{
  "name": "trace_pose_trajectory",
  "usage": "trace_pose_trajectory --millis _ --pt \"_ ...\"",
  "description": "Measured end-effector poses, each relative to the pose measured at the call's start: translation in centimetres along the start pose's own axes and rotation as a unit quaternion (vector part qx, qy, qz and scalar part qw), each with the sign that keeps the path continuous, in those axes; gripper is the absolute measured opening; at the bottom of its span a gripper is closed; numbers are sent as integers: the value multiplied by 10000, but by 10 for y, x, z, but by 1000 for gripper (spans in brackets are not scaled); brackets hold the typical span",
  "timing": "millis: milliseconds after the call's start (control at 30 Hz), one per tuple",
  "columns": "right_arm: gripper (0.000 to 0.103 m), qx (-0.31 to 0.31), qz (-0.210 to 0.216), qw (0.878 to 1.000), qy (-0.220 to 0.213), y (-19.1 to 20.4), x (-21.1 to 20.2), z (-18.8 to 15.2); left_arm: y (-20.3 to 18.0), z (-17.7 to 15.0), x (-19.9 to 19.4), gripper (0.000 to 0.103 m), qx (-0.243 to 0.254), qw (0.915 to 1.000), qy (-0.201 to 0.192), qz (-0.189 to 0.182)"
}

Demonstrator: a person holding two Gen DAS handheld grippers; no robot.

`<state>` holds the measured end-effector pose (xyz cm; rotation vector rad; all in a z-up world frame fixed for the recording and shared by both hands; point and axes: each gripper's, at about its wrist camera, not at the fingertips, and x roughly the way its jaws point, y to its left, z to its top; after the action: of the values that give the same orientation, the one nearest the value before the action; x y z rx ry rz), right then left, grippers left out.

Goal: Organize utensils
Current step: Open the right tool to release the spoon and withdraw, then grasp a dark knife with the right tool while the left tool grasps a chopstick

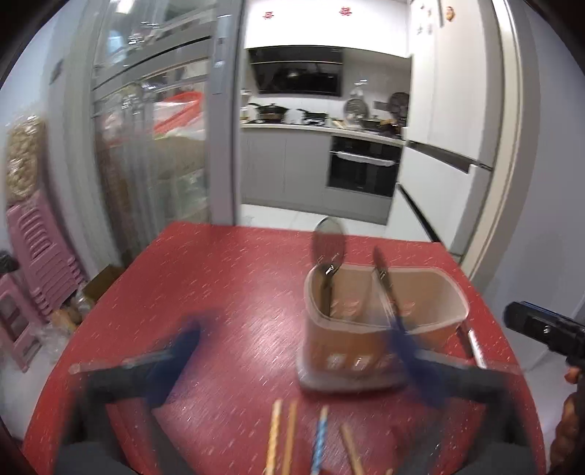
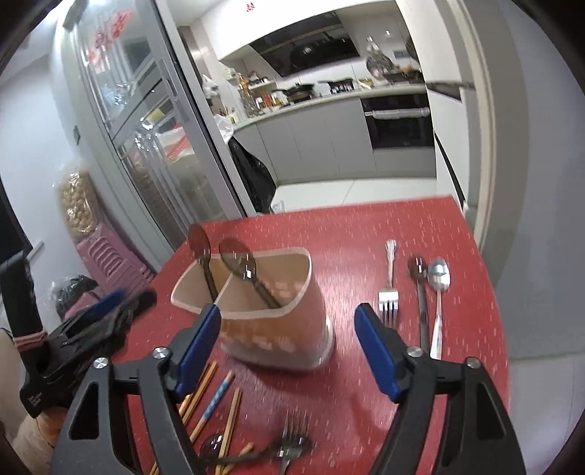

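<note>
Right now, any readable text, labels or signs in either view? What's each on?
None can be read.
Red characters on the white kitchen wall: too blurred.
Red paper cutout on the glass cabinet door: a decorative character, not legible.
Small white print on the left gripper's black body, near its lower edge: too small.
Pale marks on the utensil holder: a pattern, no words.

Bright, even indoor light; pale glare streaks the glossy red speckled counter [image 1: 234,292]. The left wrist view is heavily motion-blurred, the right sharper. Fisheye bending curves both edges, corners black
</note>
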<state>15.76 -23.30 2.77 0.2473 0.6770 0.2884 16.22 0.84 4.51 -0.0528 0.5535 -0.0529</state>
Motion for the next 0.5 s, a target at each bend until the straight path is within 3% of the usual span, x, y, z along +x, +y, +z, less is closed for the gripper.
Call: trace_pose_trajectory --millis 233,400,500 --pt "81 243 -222 9965 773 -6 0 -43 3 -53 -14 103 509 9970 568 86" --pt "81 433 -555 9852 1565 -15 10 -78 -1 -91 -13 103 901 9896 1116 -107" --pt "81 649 -495 9772 1958 -19 17 -93 0 -107 -11 103 1070 9853 1331 -27"
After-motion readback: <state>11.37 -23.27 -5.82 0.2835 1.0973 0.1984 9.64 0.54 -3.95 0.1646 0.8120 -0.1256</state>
